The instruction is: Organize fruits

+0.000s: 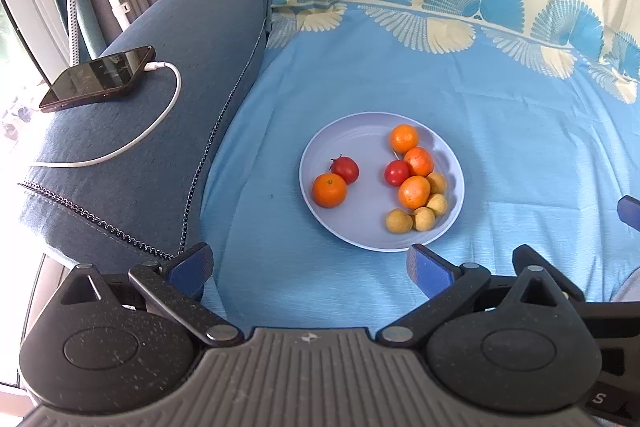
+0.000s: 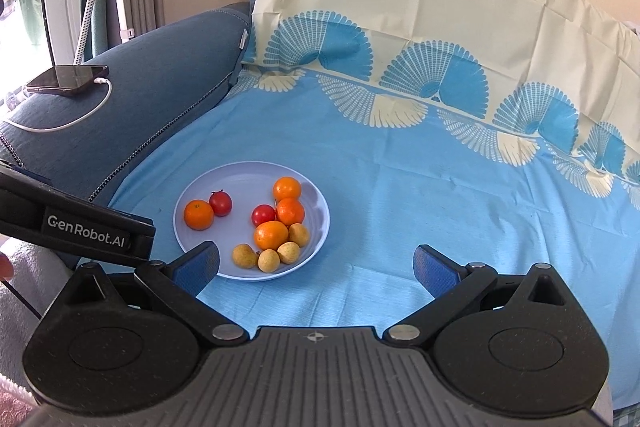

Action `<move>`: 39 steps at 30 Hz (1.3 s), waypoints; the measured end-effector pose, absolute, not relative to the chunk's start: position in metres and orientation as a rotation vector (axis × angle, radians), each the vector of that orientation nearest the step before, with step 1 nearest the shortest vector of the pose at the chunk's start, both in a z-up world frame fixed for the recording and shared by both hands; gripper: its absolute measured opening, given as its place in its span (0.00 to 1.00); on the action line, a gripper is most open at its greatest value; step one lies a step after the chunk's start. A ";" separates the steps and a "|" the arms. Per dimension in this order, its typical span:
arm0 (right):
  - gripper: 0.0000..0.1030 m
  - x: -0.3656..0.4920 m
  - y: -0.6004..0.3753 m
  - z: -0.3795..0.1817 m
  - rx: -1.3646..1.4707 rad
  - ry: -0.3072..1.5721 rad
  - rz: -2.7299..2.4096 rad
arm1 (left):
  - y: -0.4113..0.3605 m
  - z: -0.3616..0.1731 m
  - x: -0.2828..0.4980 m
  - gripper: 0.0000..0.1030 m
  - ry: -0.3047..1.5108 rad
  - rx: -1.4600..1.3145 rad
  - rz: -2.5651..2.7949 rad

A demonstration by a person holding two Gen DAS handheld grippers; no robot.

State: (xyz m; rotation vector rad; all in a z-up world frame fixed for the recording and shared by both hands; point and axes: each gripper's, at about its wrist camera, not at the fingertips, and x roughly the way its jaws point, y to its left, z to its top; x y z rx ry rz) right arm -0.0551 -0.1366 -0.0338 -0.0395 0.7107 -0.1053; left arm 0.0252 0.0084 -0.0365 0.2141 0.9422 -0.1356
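Note:
A pale blue plate lies on the blue cloth and holds several fruits. An orange and a red fruit sit on its left side. More oranges, a red fruit and small yellow-brown fruits cluster on its right side. My left gripper is open and empty, just short of the plate. My right gripper is open and empty, near the plate's right front edge.
A blue sofa armrest stands at the left, with a phone on a white charging cable. The left gripper's body shows at the right wrist view's left. The cloth runs up the backrest.

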 end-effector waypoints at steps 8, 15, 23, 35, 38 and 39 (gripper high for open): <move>0.99 -0.056 -0.136 -0.033 -0.048 0.704 -0.111 | 0.011 -0.038 0.026 1.00 0.944 0.213 -0.127; 0.99 -0.058 -0.135 -0.031 -0.060 0.688 -0.107 | 0.012 -0.037 0.026 1.00 0.945 0.212 -0.118; 0.99 -0.058 -0.135 -0.031 -0.061 0.687 -0.107 | 0.011 -0.037 0.026 1.00 0.945 0.219 -0.111; 0.99 -0.059 -0.137 -0.028 -0.057 0.681 -0.114 | 0.010 -0.038 0.025 1.00 0.944 0.232 -0.108; 0.99 -0.059 -0.136 -0.028 -0.059 0.681 -0.110 | 0.010 -0.038 0.025 1.00 0.945 0.230 -0.105; 0.99 -0.059 -0.135 -0.028 -0.059 0.680 -0.109 | 0.010 -0.038 0.025 1.00 0.946 0.231 -0.105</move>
